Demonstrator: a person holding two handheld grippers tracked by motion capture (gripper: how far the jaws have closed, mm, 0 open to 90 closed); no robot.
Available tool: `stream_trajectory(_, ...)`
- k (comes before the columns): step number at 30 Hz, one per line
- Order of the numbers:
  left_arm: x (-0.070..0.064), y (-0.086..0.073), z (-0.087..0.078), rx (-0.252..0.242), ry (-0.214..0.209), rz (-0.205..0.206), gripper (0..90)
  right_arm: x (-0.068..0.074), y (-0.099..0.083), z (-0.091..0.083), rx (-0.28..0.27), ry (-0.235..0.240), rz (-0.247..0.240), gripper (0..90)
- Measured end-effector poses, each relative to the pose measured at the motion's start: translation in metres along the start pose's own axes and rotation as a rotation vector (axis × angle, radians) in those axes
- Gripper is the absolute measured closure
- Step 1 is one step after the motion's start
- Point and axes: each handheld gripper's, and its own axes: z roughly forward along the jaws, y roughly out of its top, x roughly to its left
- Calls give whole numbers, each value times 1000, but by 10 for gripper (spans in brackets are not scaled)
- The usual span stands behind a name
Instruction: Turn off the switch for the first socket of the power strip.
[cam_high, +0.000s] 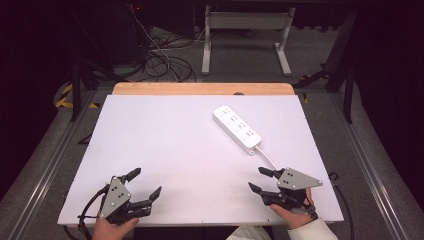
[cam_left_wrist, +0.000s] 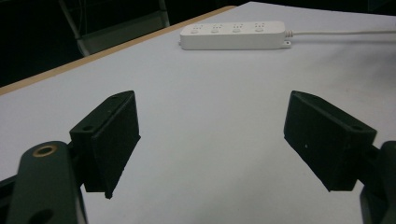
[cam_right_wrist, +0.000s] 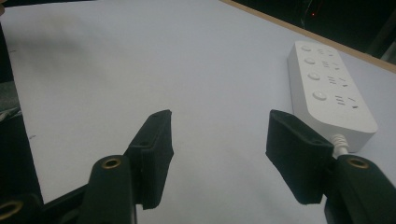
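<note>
A white power strip with several sockets and round buttons lies diagonally on the white table, right of centre; its white cable runs toward the near right. My left gripper rests at the near left edge, open and empty, well away from the power strip. My right gripper sits at the near right, open and empty, a short way in front of the cable end of the power strip. Its right finger hides part of the cable.
A wooden strip borders the table's far edge. Beyond it stand white desk legs and tangled cables on the floor. Metal rails run along both sides of the table.
</note>
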Motion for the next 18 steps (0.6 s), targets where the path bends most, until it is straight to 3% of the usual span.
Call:
stream_trajectory(6, 1, 1, -3, -18, -11, -30, 181, 0, 1, -1, 3, 0, 8, 394)
stream_trajectory(18, 1, 1, -5, -25, 9, -22, 182, 1, 4, -2, 1, 2, 6, 423)
